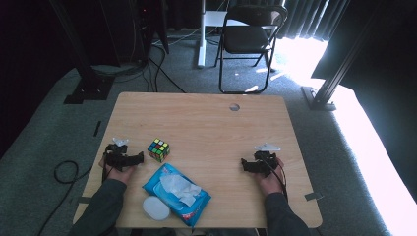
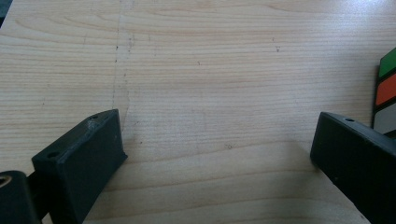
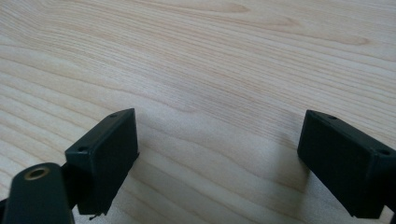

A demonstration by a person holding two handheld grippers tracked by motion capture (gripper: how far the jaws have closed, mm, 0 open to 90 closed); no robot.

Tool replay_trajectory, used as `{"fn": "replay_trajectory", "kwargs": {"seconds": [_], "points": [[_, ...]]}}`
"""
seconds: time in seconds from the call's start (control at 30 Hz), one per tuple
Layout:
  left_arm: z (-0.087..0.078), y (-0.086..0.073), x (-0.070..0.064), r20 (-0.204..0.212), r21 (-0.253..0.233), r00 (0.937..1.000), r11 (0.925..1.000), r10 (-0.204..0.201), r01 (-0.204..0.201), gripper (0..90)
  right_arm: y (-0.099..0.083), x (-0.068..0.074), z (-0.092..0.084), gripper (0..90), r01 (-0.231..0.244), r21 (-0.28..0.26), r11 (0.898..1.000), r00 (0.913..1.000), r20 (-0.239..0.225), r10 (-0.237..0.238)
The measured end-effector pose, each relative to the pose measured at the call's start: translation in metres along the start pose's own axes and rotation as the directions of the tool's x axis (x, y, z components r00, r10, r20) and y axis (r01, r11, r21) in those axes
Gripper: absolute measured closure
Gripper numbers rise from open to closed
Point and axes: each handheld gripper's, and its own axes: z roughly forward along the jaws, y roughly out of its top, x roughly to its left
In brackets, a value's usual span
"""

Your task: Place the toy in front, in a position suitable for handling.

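A scrambled puzzle cube (image 1: pixel 159 150) sits on the wooden table (image 1: pixel 206 123) left of centre. Just left of it rests my left gripper (image 1: pixel 141 158), open, its jaws pointing right toward the cube. In the left gripper view the jaws (image 2: pixel 219 149) stand wide apart over bare wood, and the cube's edge (image 2: pixel 385 95) shows at the far right. A blue pack of wet wipes (image 1: pixel 177 189) with a tissue pulled out lies near the front, a white round lid (image 1: pixel 156 208) beside it. My right gripper (image 1: pixel 243 165) rests open at the right, over bare wood (image 3: pixel 219 144).
A folding chair (image 1: pixel 248 34) stands beyond the table's far edge. A small round hole (image 1: pixel 234 106) marks the table's far side. Black stands (image 1: pixel 88 83) and cables lie on the carpet at the left. Bright sunlight falls on the floor at the right.
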Motion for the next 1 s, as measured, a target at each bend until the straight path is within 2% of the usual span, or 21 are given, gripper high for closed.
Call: {"fn": "replay_trajectory", "kwargs": {"seconds": [0.27, 0.7, 0.8, 0.83, 0.9, 0.93, 1.0], "points": [[0.000, 0.000, 0.000, -0.002, 0.000, 1.0000, 1.0000, -0.001, 0.001, 3.4, -0.002, -0.002, -0.002, 13.0, 0.007, -0.003, 1.000, 0.9999, -0.007, -0.007], [-0.002, 0.000, 0.003, 0.025, 0.007, 0.9993, 0.9996, 0.027, -0.027, 6.7, -0.002, -0.002, -0.002, 13.0, 0.009, -0.003, 1.000, 0.9999, -0.009, -0.009], [-0.006, 0.002, 0.003, 0.049, 0.019, 0.9982, 0.9992, 0.034, -0.035, 14.7, -0.002, -0.003, -0.002, 13.0, 0.010, -0.004, 1.000, 0.9999, -0.009, -0.010], [-0.006, 0.002, 0.003, 0.049, 0.019, 0.9982, 0.9992, 0.034, -0.035, 14.8, -0.002, -0.003, -0.002, 13.0, 0.010, -0.004, 1.000, 0.9999, -0.009, -0.010], [-0.009, 0.003, 0.004, 0.079, 0.030, 0.9968, 0.9994, 0.015, -0.018, 18.2, -0.002, -0.003, -0.002, 13.0, 0.011, -0.004, 1.000, 0.9999, -0.010, -0.011], [-0.010, 0.004, 0.006, 0.111, 0.030, 0.9938, 0.9996, -0.005, 0.002, 19.8, -0.002, -0.003, -0.002, 13.1, 0.011, -0.003, 1.000, 0.9999, -0.011, -0.011], [-0.011, 0.004, 0.008, 0.131, 0.032, 0.9911, 0.9993, -0.025, 0.021, 20.8, -0.002, -0.003, -0.002, 13.0, 0.014, -0.003, 1.000, 0.9998, -0.013, -0.014]]}}
